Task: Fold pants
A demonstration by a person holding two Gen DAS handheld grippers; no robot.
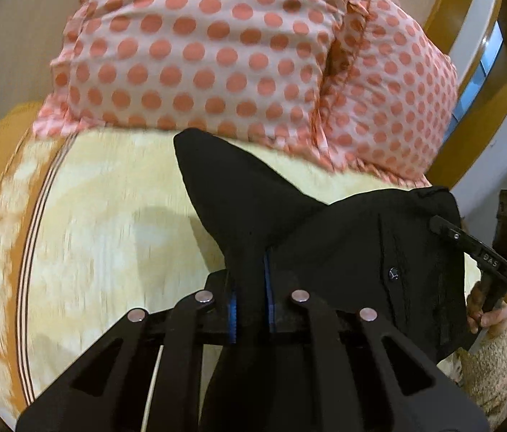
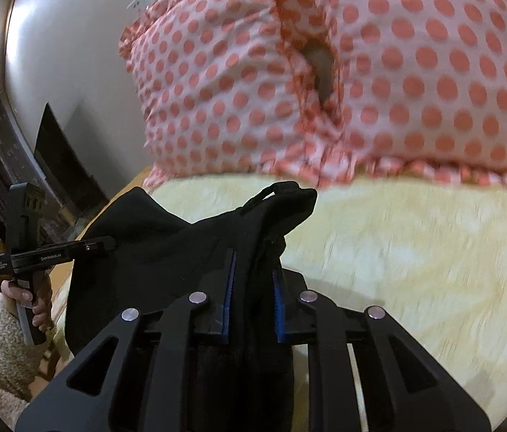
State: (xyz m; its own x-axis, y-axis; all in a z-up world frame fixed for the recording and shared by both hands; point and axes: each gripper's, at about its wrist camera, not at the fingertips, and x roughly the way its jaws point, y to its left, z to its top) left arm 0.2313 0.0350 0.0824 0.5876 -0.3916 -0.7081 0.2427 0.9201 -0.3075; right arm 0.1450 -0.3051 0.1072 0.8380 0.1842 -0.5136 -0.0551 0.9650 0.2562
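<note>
both grippers — left gripper (image 1: pixel 251 298), right gripper (image 2: pixel 253 295) — have jaws clamped on the pants (image 1: pixel 289 223); lift evenly, keep the edge taut, lay flat on the bed (image 1: pixel 109 216).

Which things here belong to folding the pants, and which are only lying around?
Belong to the job:
- black pants
- left gripper, shut on the pants
- right gripper, shut on the pants
- yellow bedspread under them

Only lying around:
- polka-dot pillows
- wooden headboard
</note>
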